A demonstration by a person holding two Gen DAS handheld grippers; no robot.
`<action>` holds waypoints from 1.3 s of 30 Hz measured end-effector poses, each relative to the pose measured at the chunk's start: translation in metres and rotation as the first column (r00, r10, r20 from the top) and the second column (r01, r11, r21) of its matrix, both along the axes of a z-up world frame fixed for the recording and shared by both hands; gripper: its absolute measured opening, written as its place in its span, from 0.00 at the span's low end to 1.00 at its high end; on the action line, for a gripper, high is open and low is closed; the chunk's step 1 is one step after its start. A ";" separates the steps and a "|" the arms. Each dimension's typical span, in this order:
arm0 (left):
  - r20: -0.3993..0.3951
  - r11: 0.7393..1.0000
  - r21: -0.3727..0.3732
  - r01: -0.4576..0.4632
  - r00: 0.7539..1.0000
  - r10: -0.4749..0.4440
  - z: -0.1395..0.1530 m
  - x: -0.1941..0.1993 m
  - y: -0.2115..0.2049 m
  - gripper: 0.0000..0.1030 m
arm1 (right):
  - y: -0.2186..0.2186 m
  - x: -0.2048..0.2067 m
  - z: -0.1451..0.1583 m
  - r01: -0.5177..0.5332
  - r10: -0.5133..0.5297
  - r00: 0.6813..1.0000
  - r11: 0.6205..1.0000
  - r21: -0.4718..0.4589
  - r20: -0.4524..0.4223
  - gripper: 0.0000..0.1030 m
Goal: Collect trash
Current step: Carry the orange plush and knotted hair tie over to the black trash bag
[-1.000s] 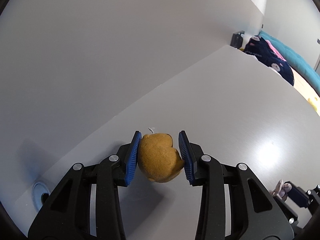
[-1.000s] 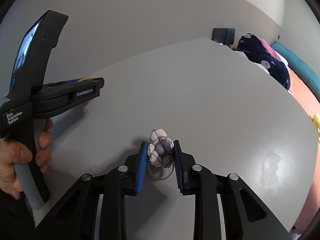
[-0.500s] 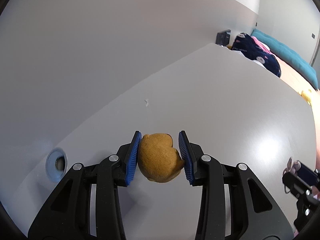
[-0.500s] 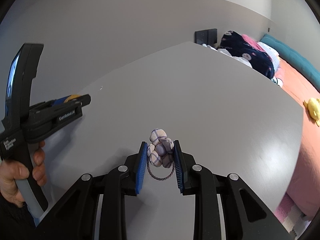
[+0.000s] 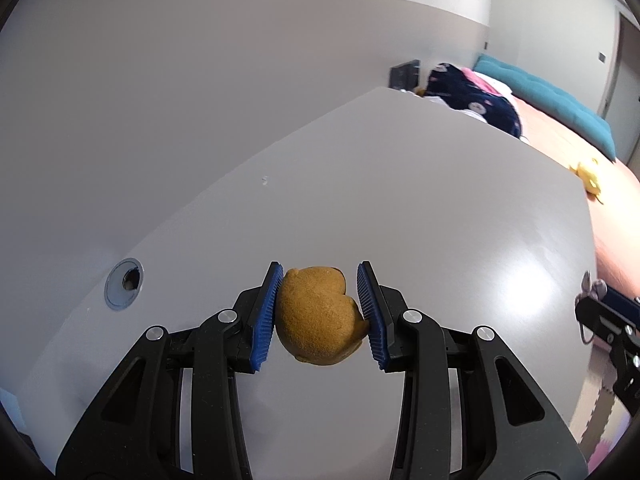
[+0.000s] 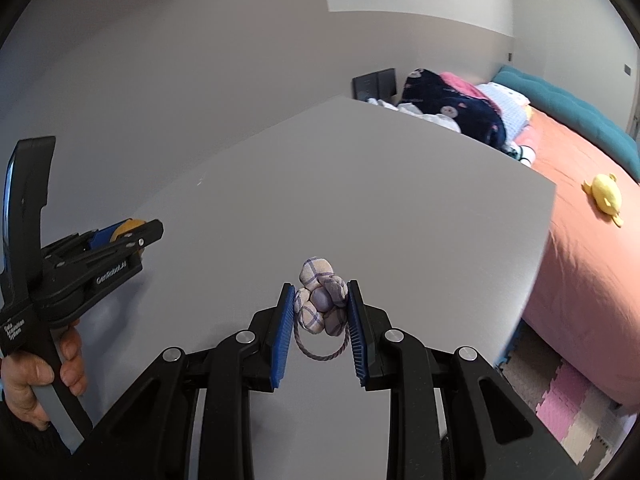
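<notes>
1. Tabletop (image 5: 440, 200) takes up most of both views: plain grey, shoved against a grey wall, with a round cable hole (image 5: 124, 284) near its left edge. There's a bed (image 6: 580, 240) with an orange cover off to the right, a yellow plush (image 6: 604, 198) lying on it. No bin in sight anywhere.
2. Left gripper (image 5: 320, 316) is clamped on a brown lump (image 5: 316, 316) (a pastry or a suede-ish toy, can't tell), both blue pads pressing its sides. It hangs in the air above the tabletop.
3. Right gripper (image 6: 320, 316) is clenched on a small plaid cloth bundle (image 6: 320, 304) with a cord loop (image 6: 320, 350) dangling below the pads. Also off the surface.
4. Step-wise I'd say this is the carry: both bits of trash are picked up and need somewhere to go. The next move calls for finding the bin, swinging each gripper over it and letting go, while keeping the squeeze on till then, since that lump looks soft.
5. Writing: in the right view the left gripper's side reads "GenRobot.AI" and its handle says "Data Acquisition System". A hand (image 6: 40, 384) is wrapped around that handle.
</notes>
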State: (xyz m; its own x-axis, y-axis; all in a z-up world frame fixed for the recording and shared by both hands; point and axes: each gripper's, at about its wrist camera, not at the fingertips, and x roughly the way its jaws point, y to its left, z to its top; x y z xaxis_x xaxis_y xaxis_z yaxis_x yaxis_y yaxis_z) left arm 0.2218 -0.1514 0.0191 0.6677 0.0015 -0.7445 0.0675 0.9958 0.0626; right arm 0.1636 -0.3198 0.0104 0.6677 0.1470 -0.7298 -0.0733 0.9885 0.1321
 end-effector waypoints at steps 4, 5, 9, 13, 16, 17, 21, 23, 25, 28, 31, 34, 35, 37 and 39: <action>0.007 1.000 -0.004 0.028 1.000 -0.028 0.005 -0.020 -0.008 0.37 | -0.013 -0.019 0.004 0.025 -0.025 1.000 1.000 0.003 0.011 0.27; 0.008 0.999 -0.003 0.036 0.999 -0.036 0.006 -0.024 -0.012 0.37 | -0.016 -0.024 0.005 0.031 -0.031 0.999 1.000 0.003 0.013 0.27; 0.011 0.998 0.001 0.066 0.998 -0.066 0.009 -0.039 -0.019 0.37 | -0.026 -0.038 0.007 0.054 -0.054 0.998 0.999 0.004 0.020 0.27; 0.013 0.995 -0.001 0.096 0.995 -0.096 0.011 -0.051 -0.027 0.37 | -0.038 -0.053 0.011 0.074 -0.075 0.997 0.997 0.005 0.030 0.27; 0.015 0.993 -0.001 0.119 0.993 -0.119 0.013 -0.059 -0.034 0.37 | -0.045 -0.061 0.013 0.087 -0.087 0.996 0.996 0.004 0.037 0.27; 0.014 0.992 -0.003 0.127 0.992 -0.127 0.013 -0.061 -0.037 0.37 | -0.048 -0.064 0.014 0.091 -0.092 0.995 0.996 0.004 0.040 0.27; 0.014 0.988 -0.010 0.156 0.988 -0.156 0.014 -0.070 -0.051 0.38 | -0.060 -0.075 0.017 0.112 -0.112 0.992 0.994 0.003 0.051 0.27; 0.015 0.985 -0.012 0.172 0.985 -0.171 0.015 -0.075 -0.059 0.38 | -0.066 -0.082 0.019 0.123 -0.123 0.991 0.992 0.002 0.056 0.27; 0.015 0.981 -0.016 0.192 0.981 -0.192 0.016 -0.079 -0.069 0.38 | -0.074 -0.087 0.019 0.138 -0.137 0.989 0.990 0.001 0.058 0.27; 0.020 0.975 -0.019 0.222 0.975 -0.221 0.017 -0.086 -0.084 0.38 | -0.085 -0.095 0.019 0.161 -0.161 0.985 0.987 -0.003 0.061 0.27; 0.022 0.968 -0.021 0.249 0.968 -0.249 0.018 -0.091 -0.097 0.38 | -0.098 -0.103 0.019 0.186 -0.185 0.981 0.983 -0.007 0.062 0.27; 0.022 0.961 -0.017 0.276 0.961 -0.275 0.018 -0.096 -0.113 0.38 | -0.111 -0.109 0.018 0.212 -0.211 0.976 0.977 -0.007 0.061 0.27; 0.022 0.959 -0.016 0.284 0.959 -0.283 0.018 -0.098 -0.118 0.38 | -0.115 -0.111 0.017 0.220 -0.219 0.974 0.976 -0.006 0.060 0.27; 0.018 0.951 -0.015 0.308 0.951 -0.308 0.018 -0.100 -0.130 0.38 | -0.126 -0.116 0.016 0.238 -0.237 0.970 0.971 -0.003 0.059 0.27; 0.016 0.944 -0.009 0.329 0.944 -0.329 0.018 -0.103 -0.141 0.38 | -0.138 -0.121 0.014 0.259 -0.258 0.964 0.966 0.002 0.057 0.27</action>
State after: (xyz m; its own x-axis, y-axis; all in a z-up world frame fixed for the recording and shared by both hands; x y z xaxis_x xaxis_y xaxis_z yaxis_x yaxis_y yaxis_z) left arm 0.1192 -0.2928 0.0371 0.6398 -0.2280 -0.7339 0.3906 0.9189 0.0550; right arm 0.0426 -0.4578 0.0246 0.7226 -0.0401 -0.6901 0.1776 0.9756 0.1293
